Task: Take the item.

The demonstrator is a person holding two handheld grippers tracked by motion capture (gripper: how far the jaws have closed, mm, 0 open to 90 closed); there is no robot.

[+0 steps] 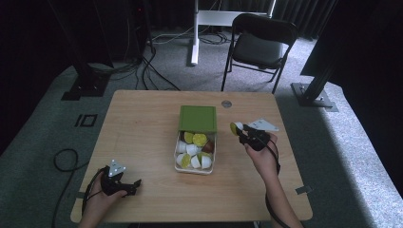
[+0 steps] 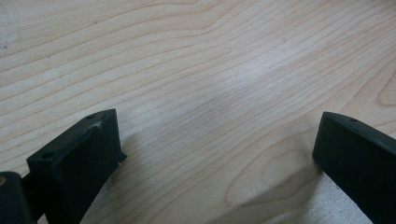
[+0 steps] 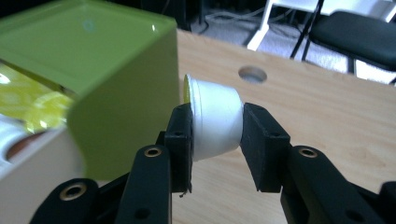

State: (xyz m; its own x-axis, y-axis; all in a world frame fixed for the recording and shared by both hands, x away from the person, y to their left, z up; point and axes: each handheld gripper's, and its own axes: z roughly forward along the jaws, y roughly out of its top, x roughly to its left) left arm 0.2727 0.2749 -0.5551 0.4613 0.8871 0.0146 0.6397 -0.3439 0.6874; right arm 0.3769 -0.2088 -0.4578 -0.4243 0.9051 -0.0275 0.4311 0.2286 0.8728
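Observation:
A white box [image 1: 176, 154] with a green lid [image 1: 197, 118] pushed back sits at the table's middle, holding several small white cups with yellow or brown tops. My right gripper [image 1: 239, 129] hovers just right of the box, shut on one white cup [image 3: 215, 122] with a yellow top; its pads squeeze the cup's sides. The green lid [image 3: 93, 65] looms close at the left in the right gripper view. My left gripper [image 1: 134, 186] rests low on the table's near left, open, with bare wood between its jaws [image 2: 215, 154].
A round hole [image 1: 226, 103] is set in the wooden table [image 1: 142, 123] behind the box. A black chair [image 1: 259, 45] and a white desk leg [image 1: 194, 33] stand beyond the table's far edge. Cables lie on the grey floor at left.

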